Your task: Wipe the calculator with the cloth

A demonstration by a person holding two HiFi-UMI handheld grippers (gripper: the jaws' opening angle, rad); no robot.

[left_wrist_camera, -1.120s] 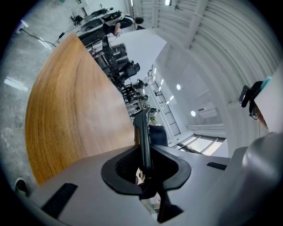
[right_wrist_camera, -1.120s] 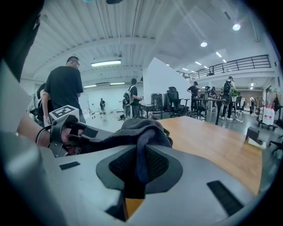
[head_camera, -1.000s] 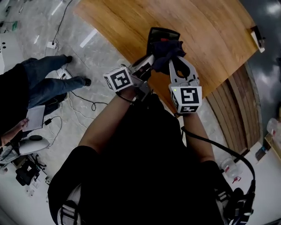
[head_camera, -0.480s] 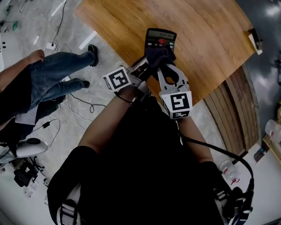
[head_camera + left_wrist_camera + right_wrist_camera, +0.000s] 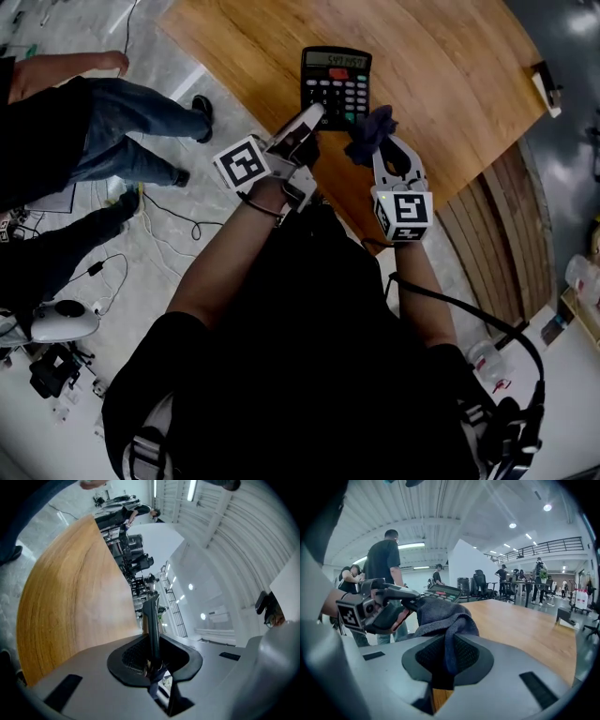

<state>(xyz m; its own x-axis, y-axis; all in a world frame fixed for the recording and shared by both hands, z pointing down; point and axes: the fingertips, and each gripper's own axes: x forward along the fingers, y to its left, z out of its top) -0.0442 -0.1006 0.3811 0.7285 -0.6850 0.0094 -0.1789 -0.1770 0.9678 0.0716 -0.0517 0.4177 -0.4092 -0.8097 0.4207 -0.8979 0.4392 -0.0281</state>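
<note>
A black calculator (image 5: 335, 84) with a red key hangs face up over the wooden table (image 5: 450, 84); my left gripper (image 5: 317, 114) is shut on its near left edge. In the left gripper view the calculator (image 5: 152, 620) shows edge-on between the jaws. My right gripper (image 5: 375, 141) is shut on a dark blue cloth (image 5: 371, 129), which bunches just right of the calculator, off its keys. In the right gripper view the cloth (image 5: 440, 618) drapes over the jaws, with the calculator (image 5: 443, 591) and left gripper (image 5: 379, 606) beyond it on the left.
Two people (image 5: 112, 112) stand on the grey floor to the left, with cables (image 5: 178, 211) trailing near their feet. A small white object (image 5: 547, 89) lies at the table's far right edge. More people and office chairs (image 5: 480, 585) stand beyond the table.
The cloth lay over the calculator a second ago; my right gripper has dragged it down the keys, then off to the right. The calculator has moved up in view and shows fully. People at left have walked.
</note>
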